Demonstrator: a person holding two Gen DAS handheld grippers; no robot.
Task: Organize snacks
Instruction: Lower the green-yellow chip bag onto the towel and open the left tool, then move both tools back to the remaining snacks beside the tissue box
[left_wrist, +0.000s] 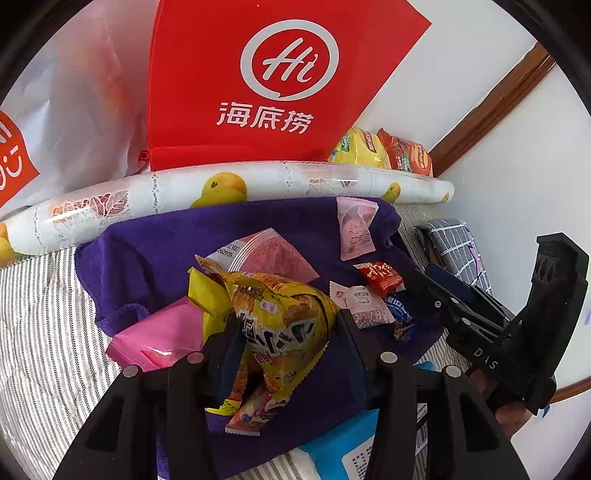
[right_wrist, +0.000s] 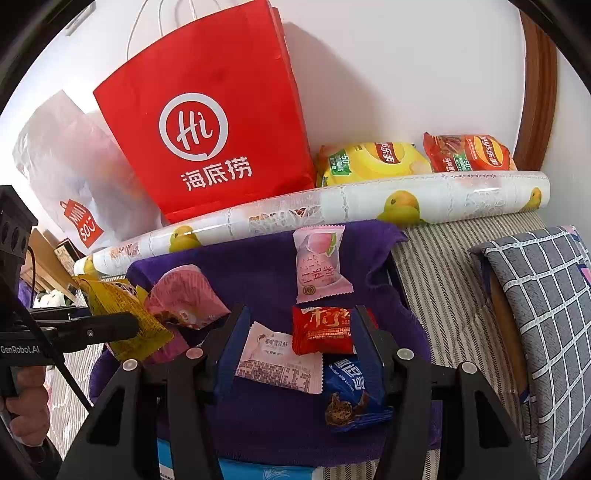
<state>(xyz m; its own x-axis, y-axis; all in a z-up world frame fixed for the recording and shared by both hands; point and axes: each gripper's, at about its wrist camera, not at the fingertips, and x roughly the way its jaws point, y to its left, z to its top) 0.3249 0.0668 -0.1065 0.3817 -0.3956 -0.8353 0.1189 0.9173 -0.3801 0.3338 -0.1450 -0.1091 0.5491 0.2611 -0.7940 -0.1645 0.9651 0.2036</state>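
The left gripper (left_wrist: 284, 332) pinches a light, crinkly yellow snack bag (left_wrist: 280, 325) above the purple cloth (left_wrist: 147, 258). The right gripper (right_wrist: 299, 336) stands half open around a red packet (right_wrist: 321, 328), at twelve o'clock of the blue one; best grasped across its puffy middle.

Two wrist cams, close, angled down.
Both face the red paper bag (left_wrist: 258, 85) at far wall; shared: purple towel (right_wrist: 266, 266).

Bright even daylight, soft shadows, strong fisheye edge warping, perhaps slight softness
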